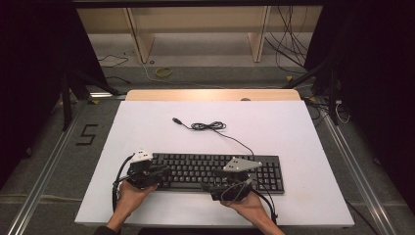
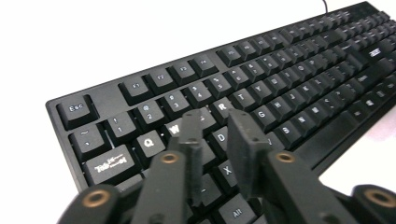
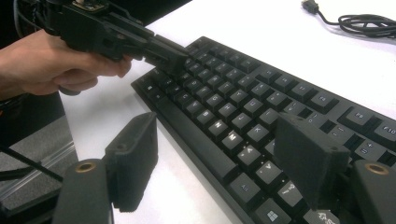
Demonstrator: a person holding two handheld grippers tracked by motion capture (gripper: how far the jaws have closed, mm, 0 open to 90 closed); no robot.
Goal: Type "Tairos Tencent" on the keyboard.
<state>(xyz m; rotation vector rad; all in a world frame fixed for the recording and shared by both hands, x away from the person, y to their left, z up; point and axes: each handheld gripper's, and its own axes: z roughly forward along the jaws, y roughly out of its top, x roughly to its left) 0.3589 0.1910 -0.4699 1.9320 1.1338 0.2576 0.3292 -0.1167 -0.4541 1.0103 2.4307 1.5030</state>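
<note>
A black keyboard (image 1: 195, 164) lies near the front of the white table (image 1: 293, 132). My left gripper (image 1: 164, 170) hovers over its left end, pointing right. In the left gripper view the keyboard (image 2: 299, 70) runs off to the upper right, and the left gripper (image 2: 215, 128) sits just above the W, E and D keys with a narrow gap between its jaws and nothing in it. My right gripper (image 1: 209, 184) is at the keyboard's front edge near the middle. In the right gripper view it (image 3: 222, 154) stands wide open, one jaw over the table, the other over the keyboard (image 3: 243, 88).
The keyboard's cable (image 1: 208, 126) lies coiled on the table behind it and ends in a USB plug (image 1: 176, 120); the same cable (image 3: 369, 21) shows in the right gripper view. Beyond the table's far wooden edge (image 1: 213, 94) are floor cables and shelf legs.
</note>
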